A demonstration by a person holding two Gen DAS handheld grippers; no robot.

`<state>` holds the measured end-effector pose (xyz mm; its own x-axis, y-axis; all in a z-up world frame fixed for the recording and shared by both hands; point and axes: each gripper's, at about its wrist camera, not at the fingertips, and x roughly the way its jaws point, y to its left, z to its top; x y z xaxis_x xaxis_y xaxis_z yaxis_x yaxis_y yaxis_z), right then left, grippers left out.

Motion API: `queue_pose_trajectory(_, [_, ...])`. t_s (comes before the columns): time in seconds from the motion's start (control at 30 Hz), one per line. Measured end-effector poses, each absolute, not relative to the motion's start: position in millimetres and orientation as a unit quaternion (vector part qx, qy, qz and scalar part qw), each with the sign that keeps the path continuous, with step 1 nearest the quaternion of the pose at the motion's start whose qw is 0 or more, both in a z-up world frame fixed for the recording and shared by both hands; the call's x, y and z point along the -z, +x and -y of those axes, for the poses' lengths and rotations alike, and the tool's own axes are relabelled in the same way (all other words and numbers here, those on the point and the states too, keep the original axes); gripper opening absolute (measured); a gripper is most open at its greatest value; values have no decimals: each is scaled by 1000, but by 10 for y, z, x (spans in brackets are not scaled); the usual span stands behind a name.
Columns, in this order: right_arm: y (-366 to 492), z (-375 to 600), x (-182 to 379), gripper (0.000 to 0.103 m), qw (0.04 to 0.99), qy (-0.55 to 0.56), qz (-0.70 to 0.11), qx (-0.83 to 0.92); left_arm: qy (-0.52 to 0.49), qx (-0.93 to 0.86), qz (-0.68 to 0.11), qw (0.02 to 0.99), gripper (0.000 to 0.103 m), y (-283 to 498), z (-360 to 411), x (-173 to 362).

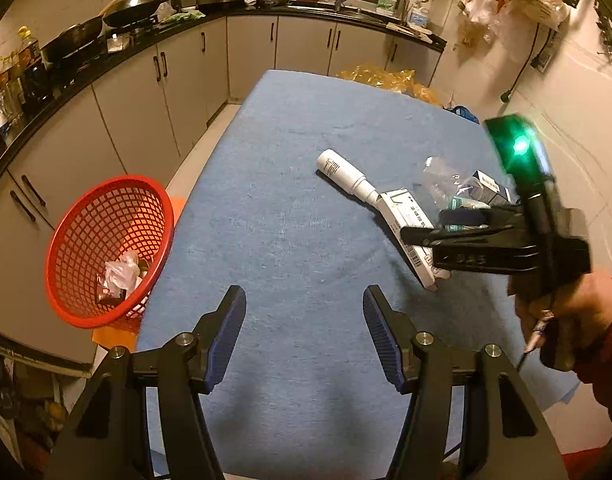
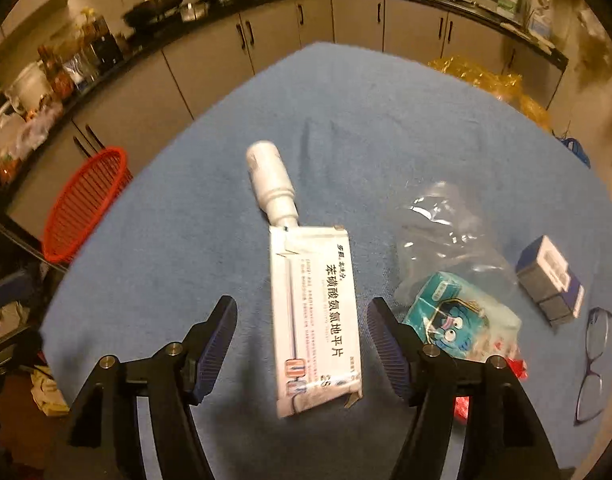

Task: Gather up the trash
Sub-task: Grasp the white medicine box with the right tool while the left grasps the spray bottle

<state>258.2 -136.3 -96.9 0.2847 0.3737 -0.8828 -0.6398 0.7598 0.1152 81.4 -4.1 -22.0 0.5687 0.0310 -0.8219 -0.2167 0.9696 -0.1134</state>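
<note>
Trash sits clustered at our right on the blue cloth (image 2: 186,220): a white carton (image 2: 315,316), a white bottle (image 2: 272,184) whose neck touches the carton's far end, a clear bag (image 2: 445,232), a teal tissue pack (image 2: 457,316) and a dark box (image 2: 551,280). Our right gripper (image 2: 302,344) straddles the carton, jaws apart, pads clear of its long sides; nothing clamped. Our left gripper (image 1: 304,328) hangs over bare cloth, jaws apart and empty. The red basket (image 1: 66,240), already holding some wrappers, stands off the cloth's left edge, well apart from the pile. Risks, as we judge them: the carton looks flattened and lies slightly skewed between the pads, so closing could buckle it or let it twist out. Lifting may drag or roll the bottle. The tissue pack lies just beside the right pad and could get pinched along. Glasses (image 2: 591,360) at the far right are not trash; we should spare them.
</note>
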Motion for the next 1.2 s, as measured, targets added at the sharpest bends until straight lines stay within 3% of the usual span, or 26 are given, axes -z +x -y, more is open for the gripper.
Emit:
queue_pose_trajectory(0.1, [2643, 1336, 1113, 65, 782, -143, -520, -313, -113, -72, -461, 877, 60, 875, 59, 208])
queue_pose_trajectory(0.13, [2658, 1335, 1165, 56, 778, -148, -526, -309, -118, -73, -460, 877, 61, 899, 64, 200])
queue_pose_trajectory(0.3, [2612, 1468, 1187, 55, 768, -118, -535, -331, -147, -81, -457, 874, 69, 1137, 112, 196])
queue_pose_trajectory(0.73, [2132, 2349, 788, 55, 786, -36, -519, -334, -236, -134, -481, 834, 69, 2422, 22, 640])
queue_pose_trajectory(0.83, [2091, 2519, 735, 55, 794, -25, -515, -323, -240, -143, -500, 820, 59, 2641, 16, 803])
queue_pose_trajectory(0.93, [2071, 2718, 717, 55, 800, -15, -513, -312, -238, -146, -502, 819, 55, 2738, 35, 902])
queue_pose_trajectory(1.07, [2026, 2919, 719, 55, 803, -5, -515, -299, -220, -136, -514, 818, 36, 2852, 92, 1013])
queue_pose_trajectory(1.2, [2001, 2998, 706, 55, 804, 2, -518, -293, -197, -127, -516, 824, 30, 2852, 145, 1045])
